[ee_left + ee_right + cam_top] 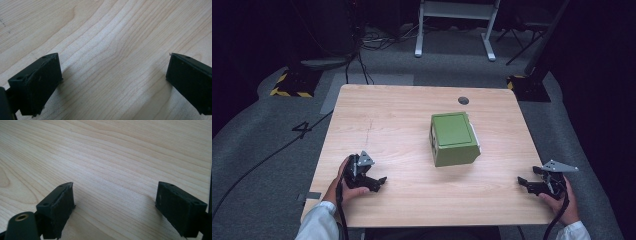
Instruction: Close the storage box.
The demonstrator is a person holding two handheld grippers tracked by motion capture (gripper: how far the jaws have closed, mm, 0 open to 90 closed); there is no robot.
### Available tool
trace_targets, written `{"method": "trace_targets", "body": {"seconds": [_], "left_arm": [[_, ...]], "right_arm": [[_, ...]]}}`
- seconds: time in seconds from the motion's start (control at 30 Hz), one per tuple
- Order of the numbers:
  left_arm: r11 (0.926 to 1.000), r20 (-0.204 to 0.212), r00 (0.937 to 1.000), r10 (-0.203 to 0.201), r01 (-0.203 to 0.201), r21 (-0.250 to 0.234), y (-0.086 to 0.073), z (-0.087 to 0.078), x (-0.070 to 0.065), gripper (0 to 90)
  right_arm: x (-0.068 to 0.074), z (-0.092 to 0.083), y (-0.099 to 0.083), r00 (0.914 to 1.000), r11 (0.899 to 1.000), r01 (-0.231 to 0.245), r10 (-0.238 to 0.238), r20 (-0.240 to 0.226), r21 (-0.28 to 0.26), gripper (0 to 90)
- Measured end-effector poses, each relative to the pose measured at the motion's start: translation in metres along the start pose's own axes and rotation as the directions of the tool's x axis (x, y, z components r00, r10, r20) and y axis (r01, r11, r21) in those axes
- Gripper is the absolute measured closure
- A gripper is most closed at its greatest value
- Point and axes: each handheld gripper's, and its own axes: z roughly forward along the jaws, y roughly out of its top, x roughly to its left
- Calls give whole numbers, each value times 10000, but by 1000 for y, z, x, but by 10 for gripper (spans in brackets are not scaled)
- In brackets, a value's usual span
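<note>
Right now the green box point(454, 139) sits on the table point(402, 110), a bit right of centre and toward the far half, with a round grommet hole point(463, 100) just beyond it near the far edge. Box looks like a lidded container with a flat top panel and a pale strip along its right side; cannot tell whether that strip is a latch or a hinge. Left claw point(379, 182) rests low on the table, well apart from the box on its near-left side, jaws spread wide with nothing between them; the left gripper view confirms bare wood grain between the two black jaws point(112, 75). Right claw point(524, 184) sits near the box's near-right side, also well apart, close to the table's right edge, jaws also spread and empty, same bare wood in the right gripper view point(115, 202). Judged step: the approach to the box, not yet begun, both hands parked at the near edge. To do it well, each claw should probably come in from its own side of the box, staying level with the walls so the jaws do not clip the top panel. The box looks light and may slide on the smooth wood, so one claw bracing a wall while the other works the lid edge seems safer than a one-sided push. Jaws are already wide enough to leave as they are until contact. The box sits slightly rotated to the table edges, so the wrists should match that angle.
</note>
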Motion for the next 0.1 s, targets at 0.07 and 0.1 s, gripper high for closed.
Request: {"method": "trace_targets", "body": {"seconds": [0.07, 0.1], "left_arm": [[10000, 6, 10000, -1, 1, -3, 0, 0, 0, 3], [10000, 7, 10000, -3, 3, -2, 0, 0, 0, 3]], "right_arm": [[0, 0, 0, 10000, 10000, 0, 0, 0, 0, 151], [0, 0, 0, 10000, 10000, -3, 3, -9, -4, 152]]}}
